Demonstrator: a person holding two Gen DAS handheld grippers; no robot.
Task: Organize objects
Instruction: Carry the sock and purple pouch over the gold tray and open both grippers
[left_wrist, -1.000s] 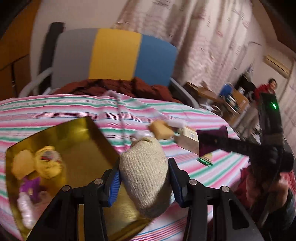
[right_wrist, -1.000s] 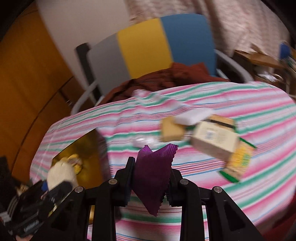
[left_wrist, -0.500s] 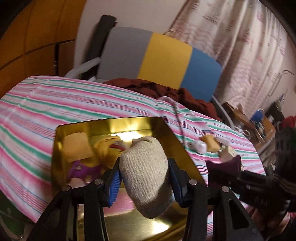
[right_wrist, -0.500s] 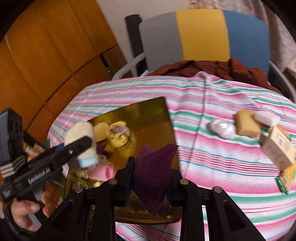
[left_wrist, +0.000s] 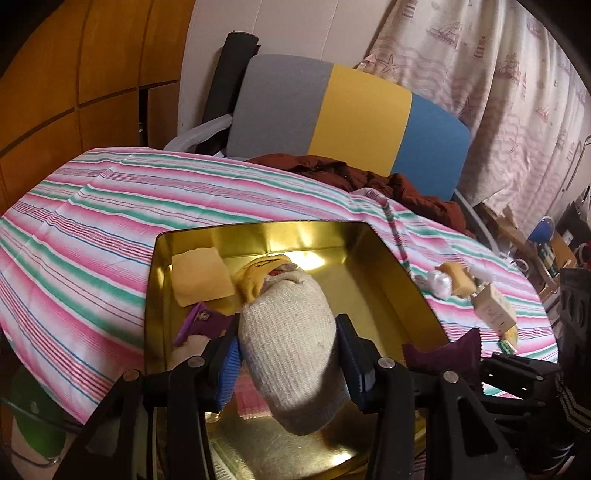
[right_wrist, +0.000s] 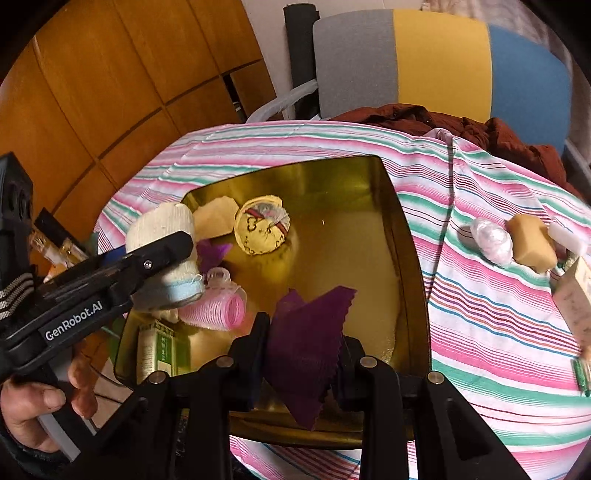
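- The left gripper (left_wrist: 288, 354) was clamped on a cream knitted sock (left_wrist: 291, 350), its blue pads (left_wrist: 227, 373) pressing on both sides.
- In the right wrist view that sock (right_wrist: 162, 229) hung over the near-left part of the gold tin (right_wrist: 406, 258), above a pink hair roller (right_wrist: 218, 306).
- The right gripper (right_wrist: 303, 350) was closed on a purple cloth (right_wrist: 306, 343) with pinked edges, held over the tin's near edge.
- In the left wrist view the cloth (left_wrist: 443, 354) showed at the tin's right rim (left_wrist: 402, 273).
- The tin sat open on a striped tablecloth (right_wrist: 480, 288) in pink, green and white.
- Inside lay a round yellow pouch (right_wrist: 262, 229), a tan square pad (left_wrist: 199, 277), a purple scrap (right_wrist: 212, 253), the roller and a small green-and-white box (right_wrist: 157, 350).
- Right of the tin, on the tablecloth, lay a white wrapped bundle (right_wrist: 493, 240), touching a tan block (right_wrist: 532, 247), with a white piece (right_wrist: 567, 236) just beyond and a pale carton (right_wrist: 576, 302) nearer.
- A hand (right_wrist: 33, 402) gripped the left tool's handle at the lower left.
- Behind the table stood a chair (left_wrist: 343, 118) in grey, yellow and blue, with a dark red garment (left_wrist: 388, 184) on its seat.
- Wood panels (right_wrist: 110, 74) lined the left wall, and a patterned curtain (left_wrist: 498, 92) hung on the right.
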